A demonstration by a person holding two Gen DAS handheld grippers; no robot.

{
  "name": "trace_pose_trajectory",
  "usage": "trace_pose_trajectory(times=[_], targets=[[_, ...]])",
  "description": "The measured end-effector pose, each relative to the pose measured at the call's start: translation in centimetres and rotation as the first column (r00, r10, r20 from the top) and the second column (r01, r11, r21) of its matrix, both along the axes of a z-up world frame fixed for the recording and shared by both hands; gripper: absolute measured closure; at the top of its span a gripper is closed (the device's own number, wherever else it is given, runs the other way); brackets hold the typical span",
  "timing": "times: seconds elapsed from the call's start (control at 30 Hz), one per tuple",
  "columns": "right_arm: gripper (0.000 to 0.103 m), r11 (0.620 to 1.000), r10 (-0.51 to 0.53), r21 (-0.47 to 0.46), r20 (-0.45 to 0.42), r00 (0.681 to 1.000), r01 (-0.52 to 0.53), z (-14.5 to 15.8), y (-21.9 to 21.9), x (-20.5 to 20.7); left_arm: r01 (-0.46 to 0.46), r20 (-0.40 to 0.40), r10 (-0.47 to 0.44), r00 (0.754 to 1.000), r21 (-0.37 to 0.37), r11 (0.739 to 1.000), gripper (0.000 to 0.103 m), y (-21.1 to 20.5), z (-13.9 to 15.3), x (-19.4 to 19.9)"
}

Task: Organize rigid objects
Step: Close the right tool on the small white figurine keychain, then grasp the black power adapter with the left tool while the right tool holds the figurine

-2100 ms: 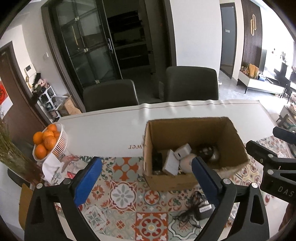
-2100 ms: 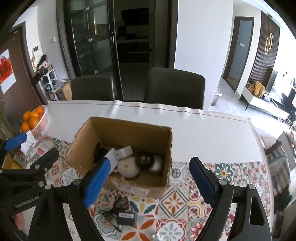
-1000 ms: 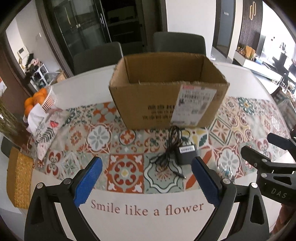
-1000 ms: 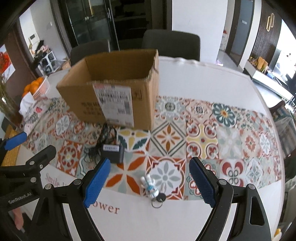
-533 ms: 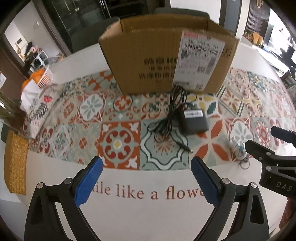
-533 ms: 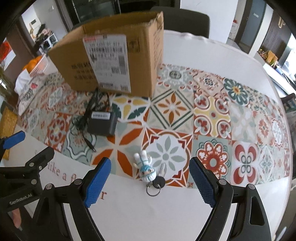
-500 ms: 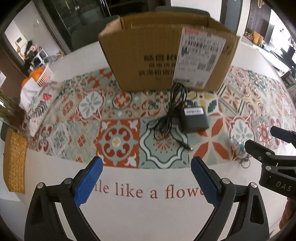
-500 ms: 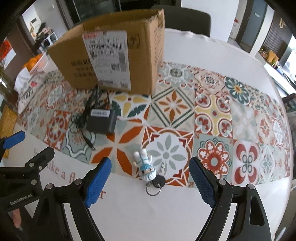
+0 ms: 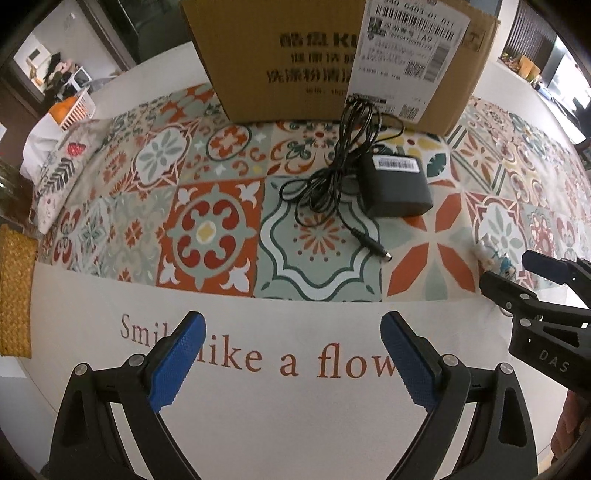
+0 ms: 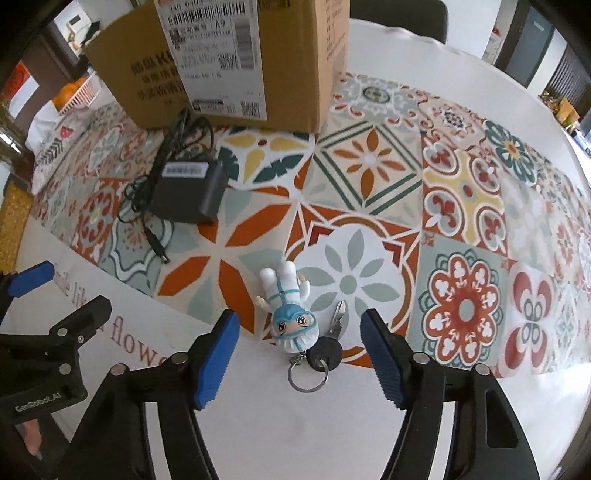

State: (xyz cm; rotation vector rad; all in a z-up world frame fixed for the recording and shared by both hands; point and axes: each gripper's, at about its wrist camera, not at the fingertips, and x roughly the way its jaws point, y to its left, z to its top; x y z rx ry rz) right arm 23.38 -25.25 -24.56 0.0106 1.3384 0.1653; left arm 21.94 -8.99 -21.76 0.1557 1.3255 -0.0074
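A black power adapter (image 9: 393, 186) with a tangled cord (image 9: 334, 173) lies on the patterned tablecloth in front of a cardboard box (image 9: 332, 55); both show in the right wrist view too, the adapter (image 10: 186, 190) and the box (image 10: 236, 62). A small white-and-blue figure keychain (image 10: 290, 304) with a key (image 10: 330, 345) lies between the fingers of my open right gripper (image 10: 299, 323), low over the table. My left gripper (image 9: 291, 326) is open and empty, just short of the adapter. The keychain (image 9: 491, 256) peeks out beside the right gripper in the left wrist view.
A white basket of oranges (image 9: 74, 109) and a patterned cloth (image 9: 59, 173) sit at the far left. A yellow woven mat (image 9: 14, 291) lies at the left table edge. A dark chair (image 10: 399, 14) stands behind the table.
Both grippers have dropped lower and moved forward. The adapter and box loom larger in the left view. The keychain now lies between the right gripper's fingers.
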Motion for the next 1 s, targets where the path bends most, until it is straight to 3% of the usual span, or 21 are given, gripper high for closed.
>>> trace_pose_trajectory(times=[0.2, 0.43, 1.0], targets=[[0.047, 1.000, 0.012, -0.019, 0.004, 1.000, -0.012, -0.8, 0.6, 0.1, -0.014, -0.011, 0.014, 1.000, 0.005, 1.000, 0.007, 0.3, -0.8, -0.2], [0.075, 0.999, 0.004, -0.039, 0.023, 1.000, -0.003, -0.8, 0.8, 0.0, -0.016, -0.014, 0.016, 1.000, -0.009, 1.000, 0.009, 0.5, -1.1, -0.2], [0.076, 0.996, -0.083, 0.043, 0.112, 0.990, 0.079, 3.4, -2.4, 0.0, 0.055, 0.057, -0.052, 0.997, -0.056, 0.997, 0.014, -1.8, 1.8, 2.1]])
